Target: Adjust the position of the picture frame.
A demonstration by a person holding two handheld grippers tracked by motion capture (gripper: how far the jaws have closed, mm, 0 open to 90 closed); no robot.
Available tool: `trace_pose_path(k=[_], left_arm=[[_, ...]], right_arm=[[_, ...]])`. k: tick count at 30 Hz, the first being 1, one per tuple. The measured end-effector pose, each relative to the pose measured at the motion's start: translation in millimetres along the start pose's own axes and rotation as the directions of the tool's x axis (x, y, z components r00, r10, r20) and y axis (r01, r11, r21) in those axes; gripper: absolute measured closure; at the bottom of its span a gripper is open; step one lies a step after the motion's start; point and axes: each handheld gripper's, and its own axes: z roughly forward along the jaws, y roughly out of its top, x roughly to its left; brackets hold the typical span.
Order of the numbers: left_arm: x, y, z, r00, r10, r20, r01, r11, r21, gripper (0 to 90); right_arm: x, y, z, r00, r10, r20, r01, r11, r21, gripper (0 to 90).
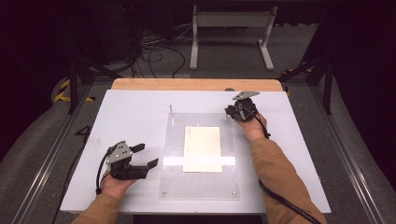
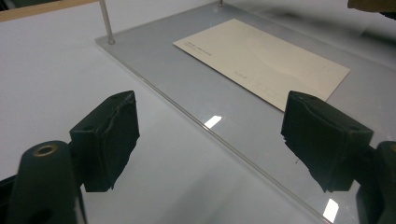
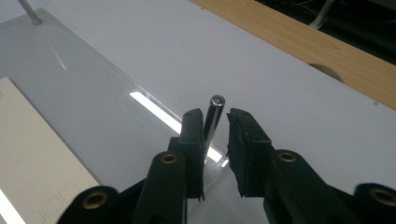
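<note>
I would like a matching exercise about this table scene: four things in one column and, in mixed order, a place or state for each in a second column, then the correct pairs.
Column one:
1. left gripper
2. right gripper
3. cream card
4. wooden strip

Column two:
A. lies flat on the clear plate
B. runs along the far edge of the white table
C. jaws wide apart, nothing between them
D. jaws close together, with a thin metal pin between them

Pairs: 1-C, 2-D, 3-A, 4-B
</note>
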Motion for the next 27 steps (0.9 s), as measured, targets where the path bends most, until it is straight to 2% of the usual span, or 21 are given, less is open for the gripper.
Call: trace_pose_path(k=[2,6,9,18,19,21,27], left_arm=[[0.2,0.0,-0.5,1.0000,0.001,0.001,-0.001,1.0000,0.001,19.3],[1.2,-0.5,-1.3,1.0000,0.002,-0.003,-0.002,1.0000,0.000,19.4],[1.0,-0.5,-1.2,1.0000,-0.002,0.003,0.002,1.0000,0.001,19.3],[1.4,0.1,1.1,0.9999,-0.010,0.006,0.010,0.9999,0.003,19.3],[0.7,0.8,2.0,1.0000,-0.001,0.001,0.001,1.0000,0.001,19.3],[-0.1,1.7,2.4,1.0000,0.008,0.005,-0.008,0.9999,0.006,19.3],[-1.5,1.9,3.5,0.9999,-0.001,0.016,0.001,1.0000,0.002,19.3]], right_arm=[[1.3,1.8,2.6,0.9997,-0.013,-0.020,0.013,1.000,0.002,83.8],[3.1,2.4,2.8,0.9992,-0.031,-0.025,0.031,0.999,0.005,84.6],[4.6,3.2,0.4,0.9977,-0.062,-0.025,0.063,0.998,0.016,84.8],[10.5,-5.3,-7.8,0.9932,-0.090,-0.075,0.090,0.996,-0.003,85.0],[12.8,-6.0,-9.2,0.9917,-0.097,-0.084,0.097,0.995,-0.008,85.0],[15.1,-5.5,-9.1,0.9899,-0.106,-0.094,0.106,0.994,-0.006,85.0],[21.9,-3.1,-5.8,0.9865,-0.118,-0.113,0.118,0.993,-0.011,84.8]])
